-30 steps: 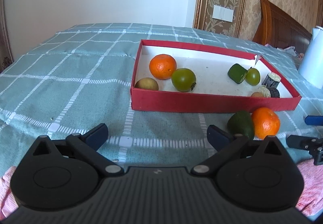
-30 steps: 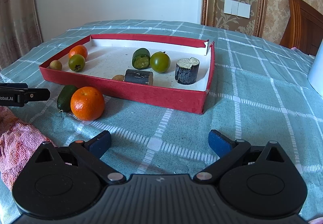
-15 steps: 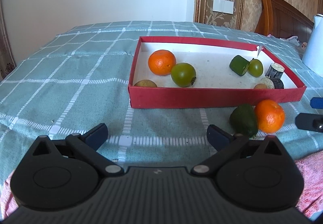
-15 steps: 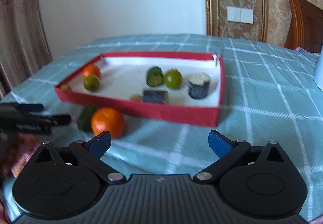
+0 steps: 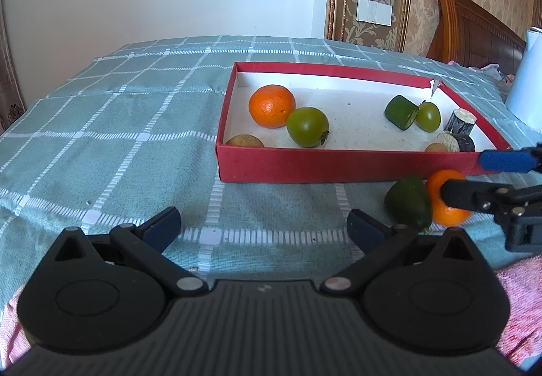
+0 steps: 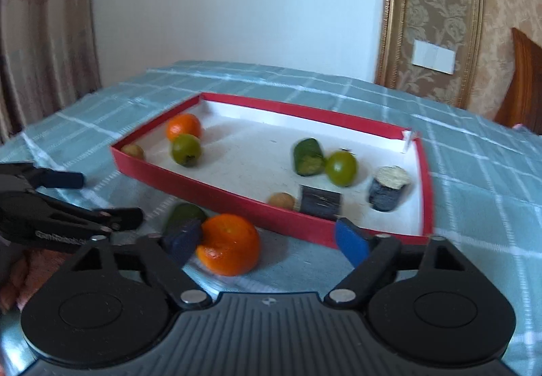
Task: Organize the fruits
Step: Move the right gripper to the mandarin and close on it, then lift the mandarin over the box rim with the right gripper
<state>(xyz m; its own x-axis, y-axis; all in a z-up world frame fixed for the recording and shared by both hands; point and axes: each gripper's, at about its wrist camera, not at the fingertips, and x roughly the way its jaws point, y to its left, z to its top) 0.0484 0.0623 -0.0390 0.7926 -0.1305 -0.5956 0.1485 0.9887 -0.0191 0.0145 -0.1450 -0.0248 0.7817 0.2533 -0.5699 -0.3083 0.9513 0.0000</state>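
A red box (image 5: pixel 305 169) (image 6: pixel 237 203) with a white floor sits on the teal checked cloth. It holds an orange (image 5: pixel 271 101), green tomatoes (image 5: pixel 307 126), a cucumber piece (image 5: pixel 400 111) and dark eggplant pieces (image 6: pixel 388 188). Outside its near wall lie a loose orange (image 6: pixel 228 243) (image 5: pixel 440 199) and an avocado (image 5: pixel 408 203) (image 6: pixel 184 215). My right gripper (image 6: pixel 266 242) is open, with the loose orange between its fingers, beside the left one. My left gripper (image 5: pixel 262 226) is open and empty over bare cloth in front of the box.
A pink towel (image 5: pixel 518 301) lies at the near right of the left wrist view. A white kettle (image 5: pixel 526 81) stands at the far right. A wooden headboard (image 5: pixel 474 26) and wall are behind the table.
My right gripper has moved forward and left toward the loose orange, which now sits between its open fingers. The left gripper has barely moved.
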